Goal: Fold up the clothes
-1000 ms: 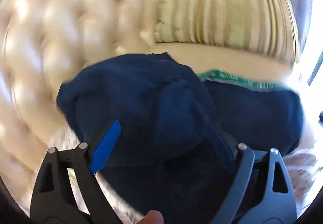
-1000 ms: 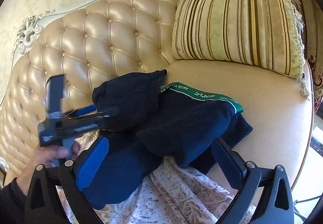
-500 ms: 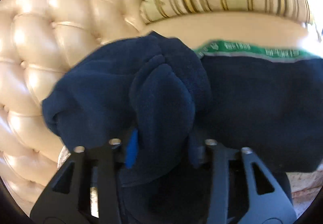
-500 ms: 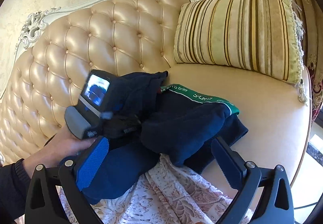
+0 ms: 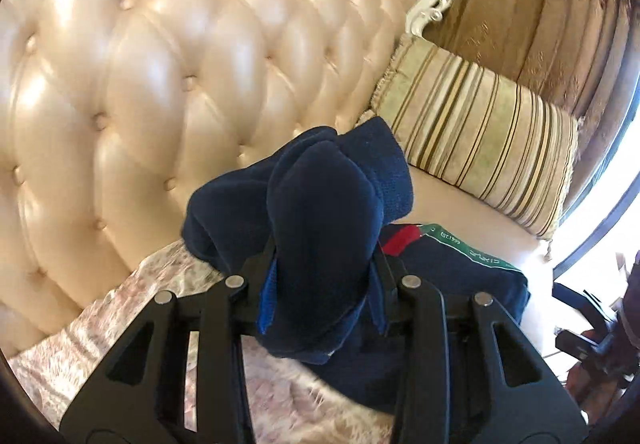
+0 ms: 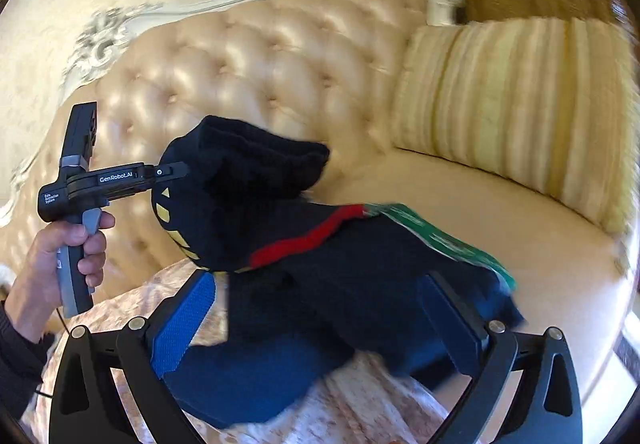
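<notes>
Navy fleece fills both views: the dark blue garment (image 6: 320,284) lies bunched on the cream tufted sofa (image 5: 160,84), partly on the pale floral throw (image 5: 132,308) spread over the seat. A green printed band (image 6: 440,240) and a red stripe (image 6: 312,234) run along its upper edge.

Your left gripper (image 5: 320,276) has its jaws clenched on a thick fold of the garment; the fold bulges up between the blue-padded fingers (image 5: 267,296) and is lifted clear of the seat. From the right wrist view you see your left hand (image 6: 60,256) wrapped round that gripper's handle, with the raised hump of cloth hanging from its front end, in front of the sofa's buttoned backrest.

Your right gripper (image 6: 320,328) hangs over the near side of the garment with its jaws spread wide. The blue pad (image 6: 182,324) of its left finger sits at the cloth's near left edge and the other finger sits over the right part; whether either touches the fabric you cannot tell.

A striped cushion (image 5: 480,148) leans in the sofa's far corner, well apart from the garment. Gold patterned curtain (image 5: 540,16) hangs behind it.
</notes>
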### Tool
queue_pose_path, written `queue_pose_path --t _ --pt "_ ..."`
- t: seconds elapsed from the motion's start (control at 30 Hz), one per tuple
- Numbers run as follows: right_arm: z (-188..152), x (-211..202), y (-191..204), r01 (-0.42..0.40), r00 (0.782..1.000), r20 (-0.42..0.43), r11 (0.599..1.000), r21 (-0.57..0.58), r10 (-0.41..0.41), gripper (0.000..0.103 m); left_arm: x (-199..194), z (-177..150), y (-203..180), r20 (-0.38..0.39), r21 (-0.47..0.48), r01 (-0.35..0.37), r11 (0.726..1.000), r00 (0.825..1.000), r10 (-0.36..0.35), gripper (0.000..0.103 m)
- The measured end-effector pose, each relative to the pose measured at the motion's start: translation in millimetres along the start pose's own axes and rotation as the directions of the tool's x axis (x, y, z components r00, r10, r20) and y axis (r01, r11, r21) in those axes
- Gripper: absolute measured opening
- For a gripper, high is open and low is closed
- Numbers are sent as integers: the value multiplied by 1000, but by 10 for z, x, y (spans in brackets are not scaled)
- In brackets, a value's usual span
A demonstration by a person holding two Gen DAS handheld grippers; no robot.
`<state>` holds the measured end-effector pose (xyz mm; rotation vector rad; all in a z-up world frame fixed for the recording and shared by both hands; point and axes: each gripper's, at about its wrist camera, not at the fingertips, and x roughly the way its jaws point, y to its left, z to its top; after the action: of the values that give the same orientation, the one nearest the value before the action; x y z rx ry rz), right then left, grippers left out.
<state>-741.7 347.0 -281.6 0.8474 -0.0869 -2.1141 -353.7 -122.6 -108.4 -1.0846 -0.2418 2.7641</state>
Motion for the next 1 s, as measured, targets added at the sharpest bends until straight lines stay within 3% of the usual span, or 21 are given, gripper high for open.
queue_pose_path --t 0.1,0.2,0.27,0.3,0.37,0.43,0.53,0.6,0.7,0.77,0.83,0.93,1.0 --pt "174 229 200 -50 998 -30 998 -42 48 103 -186 -57 161 18 -24 24 999 1000 -24 41" --pt "289 389 383 -121 991 -68 992 -38 119 103 -341 -118 413 36 -146 63 987 998 -58 41" --pt "334 432 503 -140 988 -77 990 -32 137 103 -500 -188 556 58 -238 89 967 995 -77 41" --pt "367 434 558 -129 989 -75 991 -35 126 103 -613 -244 644 82 -309 122 943 991 -101 41" --pt "387 371 661 -139 989 -56 990 -40 136 103 -845 -365 819 138 -443 191 876 980 -144 41" --pt "373 317 790 -143 989 -55 988 -62 140 103 -1097 -642 1032 228 -586 264 766 961 -157 41" --pt "266 297 1032 -152 986 -90 979 -138 141 103 -1170 -1175 1356 249 -767 254 590 964 -91 41" --pt "131 318 1238 -143 986 -119 967 -212 120 103 -1092 -1544 1518 179 -821 167 545 983 -33 42" --pt "-101 300 1536 -133 988 -121 940 -314 100 103 -859 -2046 1701 27 -853 32 521 999 -17 47" --pt "-263 304 1749 -139 987 -132 912 -385 94 103 -741 -2215 1726 -35 -851 -19 525 999 -20 58" --pt "-425 310 1963 -145 986 -144 879 -454 89 103 -769 -2291 1720 -41 -838 -19 545 999 -28 76" --pt "-616 411 2237 -172 979 -183 847 -503 90 103 -867 -2326 1772 -25 -838 7 546 998 -52 88" --pt "-725 526 2438 -190 974 -208 825 -533 90 103 -968 -2329 1852 -10 -843 24 537 998 -59 88"
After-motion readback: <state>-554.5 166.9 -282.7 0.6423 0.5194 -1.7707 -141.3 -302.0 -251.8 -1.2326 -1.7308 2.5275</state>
